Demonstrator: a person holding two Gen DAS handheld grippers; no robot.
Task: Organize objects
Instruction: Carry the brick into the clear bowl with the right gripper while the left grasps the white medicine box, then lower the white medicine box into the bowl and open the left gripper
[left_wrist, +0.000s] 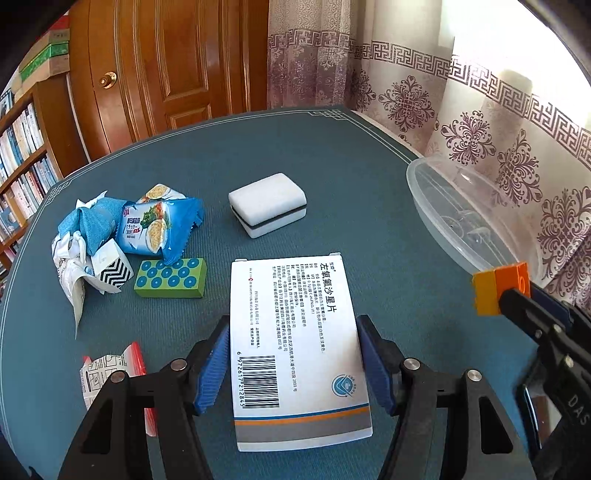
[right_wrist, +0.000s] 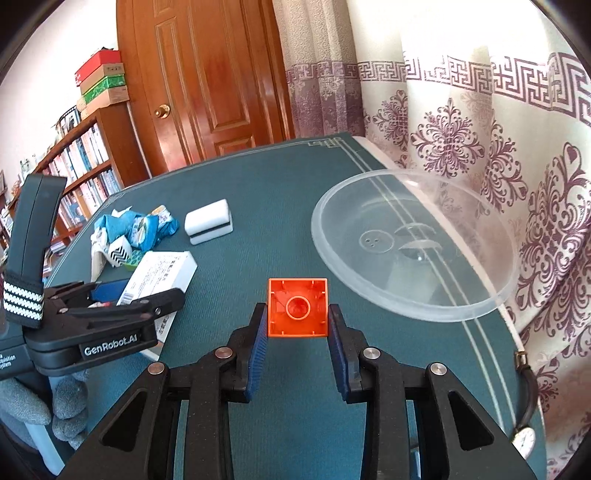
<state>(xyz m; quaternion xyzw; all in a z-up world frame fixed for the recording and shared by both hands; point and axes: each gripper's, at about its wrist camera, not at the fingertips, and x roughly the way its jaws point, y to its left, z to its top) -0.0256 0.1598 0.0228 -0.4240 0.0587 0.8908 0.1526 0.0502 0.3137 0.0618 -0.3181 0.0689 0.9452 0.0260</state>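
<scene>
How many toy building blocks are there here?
2: an orange block gripped in the right gripper, and a green block with blue dots on the table beside the snack wrappers. Others may hide under the pile.

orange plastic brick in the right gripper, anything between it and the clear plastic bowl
Nothing: in the right wrist view only bare green tablecloth separates the orange plastic brick from the clear plastic bowl.

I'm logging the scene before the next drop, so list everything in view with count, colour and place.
Flat cardboard medicine box: one, white, between left claw pads.
Hollow plastic building brick: one, orange, in right claw.
Clear round plastic basin: one, transparent, table's right edge.
Sponge block: one, white with black stripe, mid-table.
Dotted block: one, green and blue, left.
Cracker packet: one, blue, left pile.
Zigzag carton: one, black-white, left pile.
Wristwatch: one, dark strap, right edge.
Left claw: shut on box.
Right claw: shut on brick.
</scene>
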